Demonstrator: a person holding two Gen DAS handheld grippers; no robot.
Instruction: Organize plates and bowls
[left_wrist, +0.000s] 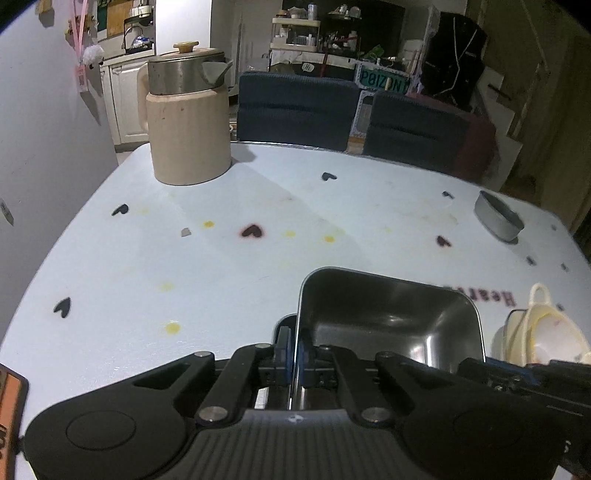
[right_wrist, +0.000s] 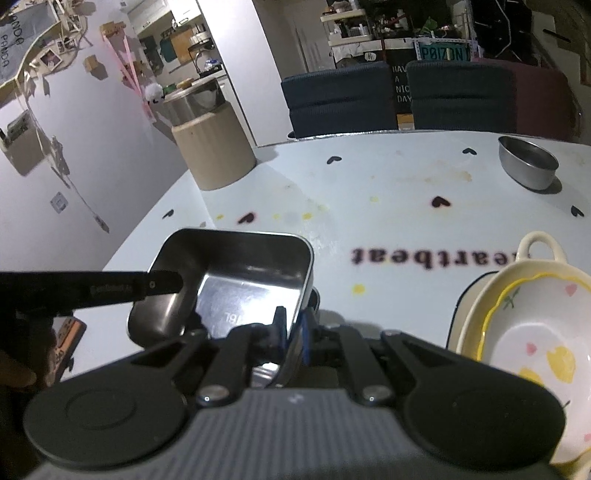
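White with scattered heart prints, the surface (left_wrist: 258, 266) carries my steel tray (left_wrist: 388, 317) near its front edge. I have my left hand-held gripper (left_wrist: 294, 354) clenched on the tray's left wall and my right hand-held gripper (right_wrist: 293, 332) clenched on its right wall, both angled downward. My right view shows the floral bowl (right_wrist: 535, 354) stacked just beside the tray and the small steel bowl (right_wrist: 528, 162) upright; my left view shows the kettle (left_wrist: 188, 114) whole.

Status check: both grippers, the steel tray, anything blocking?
Left gripper shut on steel tray left wall. Right gripper shut on its right wall. Stacked bowls close on the right; round steel bowl far off.
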